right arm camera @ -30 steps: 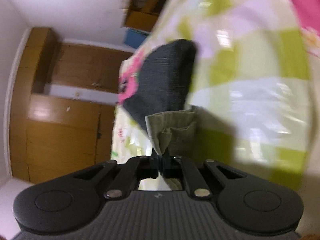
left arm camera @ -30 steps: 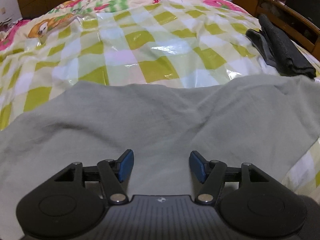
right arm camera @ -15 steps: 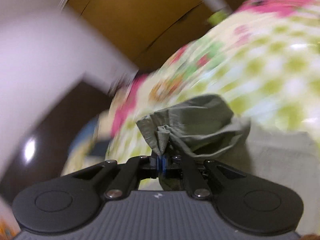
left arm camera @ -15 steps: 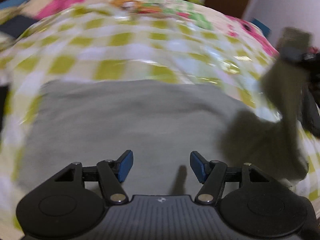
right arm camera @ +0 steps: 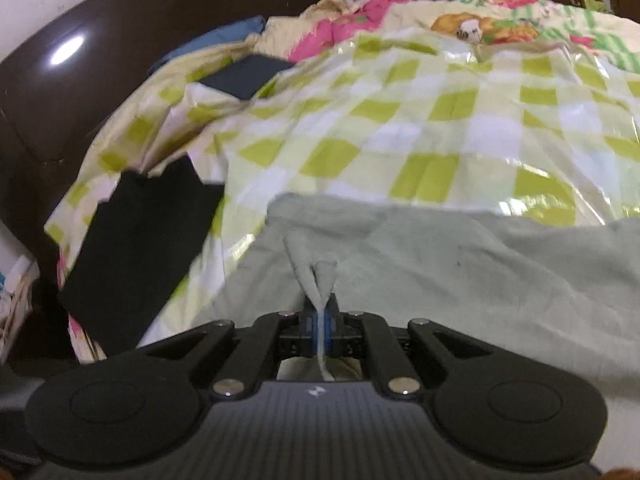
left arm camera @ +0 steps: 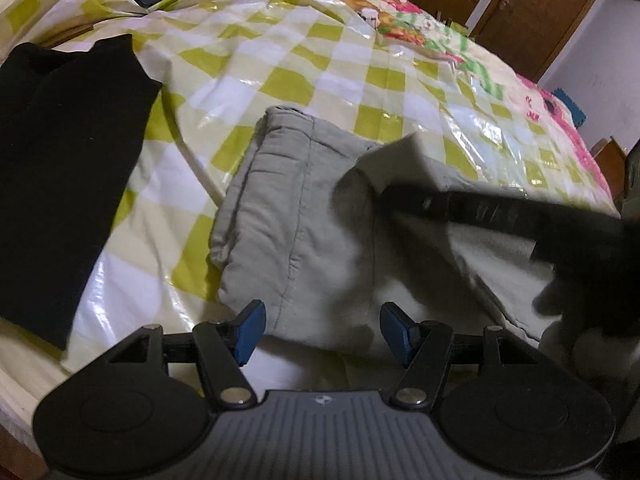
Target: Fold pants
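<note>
Left gripper (left arm camera: 322, 330) is wide apart and holds nothing; its blue fingertips (left arm camera: 250, 330) stand on either side of the near edge of the pants (left arm camera: 288, 220), just above the cloth, and whether they touch it cannot be told. With the pants as landmark: they lie on the checked sheet (left arm camera: 280, 80), the thick seamed end toward the left and far side, the long axis running from that end rightward and out of the left-wrist view. To the left of the pants, apart from them, lies a black cloth (left arm camera: 60, 184). On the right of the pants, a lifted flap is carried over the flat layer by the right gripper (left arm camera: 500, 208), which crosses the view as a blurred dark bar. In the right-wrist view the right gripper (right arm camera: 320, 330) is closed on a pinched ridge of the pants (right arm camera: 440, 264), the fabric rising between the pads and spreading ahead of them toward the sheet (right arm camera: 400, 120). Judgement: the fold is in progress. The seamed end lies ahead and left of the carried flap, so the next move is along the long axis toward that end. The left gripper is nearer the flat layer and is placed to pin it.
</note>
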A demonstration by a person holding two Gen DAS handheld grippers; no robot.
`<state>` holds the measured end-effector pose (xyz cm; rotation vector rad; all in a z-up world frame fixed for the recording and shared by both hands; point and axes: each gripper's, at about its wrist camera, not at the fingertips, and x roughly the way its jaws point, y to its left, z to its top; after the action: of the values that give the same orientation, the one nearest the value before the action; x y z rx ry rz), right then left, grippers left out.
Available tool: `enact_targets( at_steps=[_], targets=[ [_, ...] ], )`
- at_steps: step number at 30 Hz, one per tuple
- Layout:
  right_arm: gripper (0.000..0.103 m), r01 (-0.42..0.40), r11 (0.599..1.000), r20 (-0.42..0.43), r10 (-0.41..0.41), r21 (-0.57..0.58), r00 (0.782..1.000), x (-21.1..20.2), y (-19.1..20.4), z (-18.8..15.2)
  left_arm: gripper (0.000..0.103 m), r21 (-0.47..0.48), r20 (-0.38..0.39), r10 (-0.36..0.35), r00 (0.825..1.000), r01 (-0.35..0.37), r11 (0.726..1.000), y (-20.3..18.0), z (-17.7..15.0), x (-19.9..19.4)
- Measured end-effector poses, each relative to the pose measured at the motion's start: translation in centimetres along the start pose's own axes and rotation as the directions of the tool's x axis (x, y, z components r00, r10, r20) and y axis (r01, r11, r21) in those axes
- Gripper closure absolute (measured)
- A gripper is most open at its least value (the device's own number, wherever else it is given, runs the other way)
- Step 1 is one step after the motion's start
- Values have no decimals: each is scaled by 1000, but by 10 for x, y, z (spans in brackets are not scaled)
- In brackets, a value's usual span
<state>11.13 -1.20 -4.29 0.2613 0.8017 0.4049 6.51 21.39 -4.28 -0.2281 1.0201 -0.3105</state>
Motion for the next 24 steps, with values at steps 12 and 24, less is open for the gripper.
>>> enact_targets(
  at_steps=[12,24],
  targets=[
    [90,-113,977,-173,81,-180,982,42,44,-9,27,-37,18,28,999,-27,999,30,-6,-22],
    [65,-181,983,-74,182,17,981,-29,-14,-6,26,175,79,46,996,-59,983,-8,13,-49]
  ],
)
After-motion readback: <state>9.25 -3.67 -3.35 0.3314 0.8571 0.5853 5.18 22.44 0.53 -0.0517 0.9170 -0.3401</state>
